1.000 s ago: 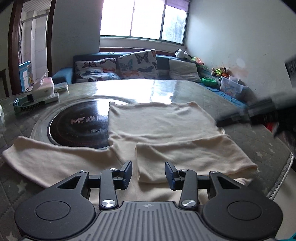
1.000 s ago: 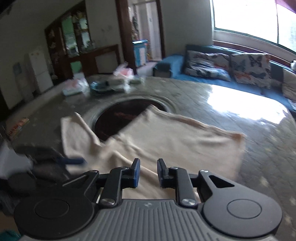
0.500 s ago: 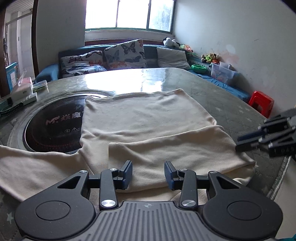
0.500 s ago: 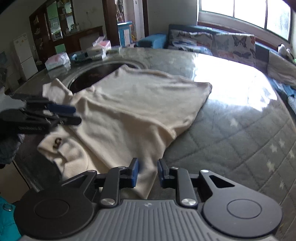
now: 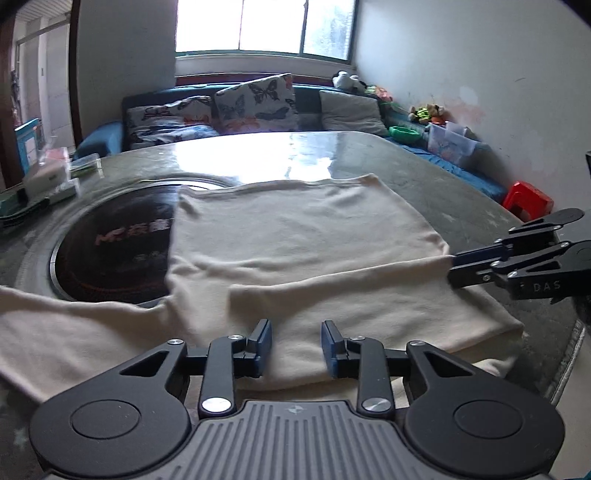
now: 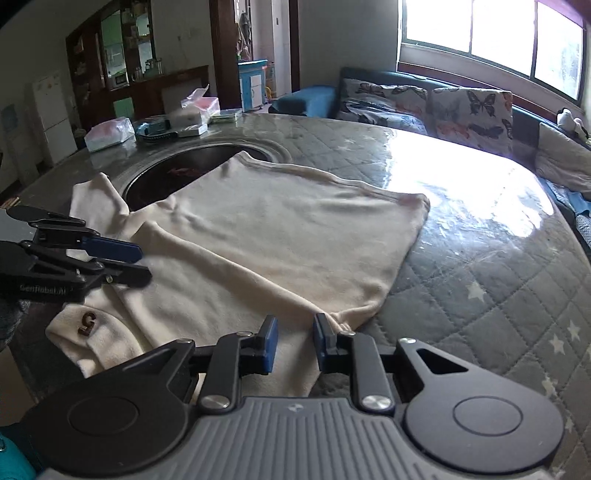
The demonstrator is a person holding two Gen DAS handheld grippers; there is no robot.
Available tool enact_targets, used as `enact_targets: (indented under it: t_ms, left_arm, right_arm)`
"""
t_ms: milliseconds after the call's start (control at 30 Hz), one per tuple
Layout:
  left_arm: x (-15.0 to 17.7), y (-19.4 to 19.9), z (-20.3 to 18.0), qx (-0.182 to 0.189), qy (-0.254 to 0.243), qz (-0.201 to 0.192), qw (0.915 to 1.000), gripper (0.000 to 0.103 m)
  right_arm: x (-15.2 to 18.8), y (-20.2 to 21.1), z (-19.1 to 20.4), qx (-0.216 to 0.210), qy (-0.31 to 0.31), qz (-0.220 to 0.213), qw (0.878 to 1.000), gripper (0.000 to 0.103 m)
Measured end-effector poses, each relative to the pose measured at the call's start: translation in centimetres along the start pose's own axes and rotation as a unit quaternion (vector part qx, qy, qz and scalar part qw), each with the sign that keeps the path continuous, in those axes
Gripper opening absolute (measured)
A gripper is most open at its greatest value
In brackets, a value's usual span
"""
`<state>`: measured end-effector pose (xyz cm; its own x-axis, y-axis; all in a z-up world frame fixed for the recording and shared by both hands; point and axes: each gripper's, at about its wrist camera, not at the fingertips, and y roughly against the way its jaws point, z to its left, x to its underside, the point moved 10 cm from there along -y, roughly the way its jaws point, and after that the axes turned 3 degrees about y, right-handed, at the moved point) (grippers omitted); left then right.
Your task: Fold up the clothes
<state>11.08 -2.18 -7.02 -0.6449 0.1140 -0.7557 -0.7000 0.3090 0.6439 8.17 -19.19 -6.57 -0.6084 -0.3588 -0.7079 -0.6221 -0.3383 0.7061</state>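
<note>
Both grippers have dropped to the shirt's [image 5: 303, 236] near edge on the bench [image 6: 461, 258]. Left gripper [image 5: 295, 349] is closing, cloth between unpressed pads; right gripper [image 6: 294, 341], narrowly open, now straddles the side corner. Beyond, the body lies flat, so a fold-over grab looks imminent.

A long-sleeved top [image 5: 306, 236] lies spread on the round surface [image 5: 461, 192], its left part over the inset hob [image 5: 110, 243] at the middle, one sleeve [image 5: 362, 314] folded across its near part and the other sleeve [image 5: 66, 332] stretched out to the left. Boxes and packets [image 6: 147, 125] sit on the surface beyond the hob. Behind the surface a sofa with cushions [image 5: 255, 107] stands under the window [image 5: 262, 26].
</note>
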Motion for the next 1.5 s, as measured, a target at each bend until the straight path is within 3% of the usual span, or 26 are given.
enact_targets:
  t_ms: [133,300,433,567,833,1033,1167,1500]
  left_arm:
    - [-0.3,1.0,1.0,-0.025,0.003,-0.009,0.9997,0.031]
    - [-1.4,0.6,-0.5,0.000,-0.002,-0.025,0.9997,0.031]
    - [-0.6,-1.1,-0.1,-0.002,0.001,-0.001,1.0000,0.032]
    - [-0.5,0.3,0.9,-0.003,0.006,-0.009,0.9999,0.033]
    - [-0.4,3.3,6.8,-0.067,0.054,-0.026,0.9960,0.034]
    - [-0.1,5.0,12.8,-0.127,0.111,-0.032,0.9853,0.034]
    - [-0.1,5.8,16.1,-0.164,0.138,-0.038,0.9760,0.036]
    - [0.6,7.2,23.2,-0.254,0.207,-0.049,0.9435,0.042]
  right_arm:
    - [-0.7,0.4,0.3,0.015,0.023,-0.011,1.000,0.020]
    - [-1.4,-0.5,1.6,-0.003,0.040,-0.014,0.999,0.023]
    - [-1.1,-1.7,2.2,-0.007,0.047,-0.001,0.999,0.025]
    - [-1.8,-1.2,2.9,-0.011,0.067,-0.005,0.998,0.027]
    - [-4.5,-3.1,8.0,-0.076,0.129,-0.003,0.989,0.027]
    - [-5.6,-5.8,12.2,-0.124,0.159,0.010,0.979,0.027]
    - [-6.3,-6.8,13.4,-0.134,0.164,0.005,0.977,0.030]
    - [-5.3,-6.0,15.8,-0.139,0.225,-0.007,0.964,0.040]
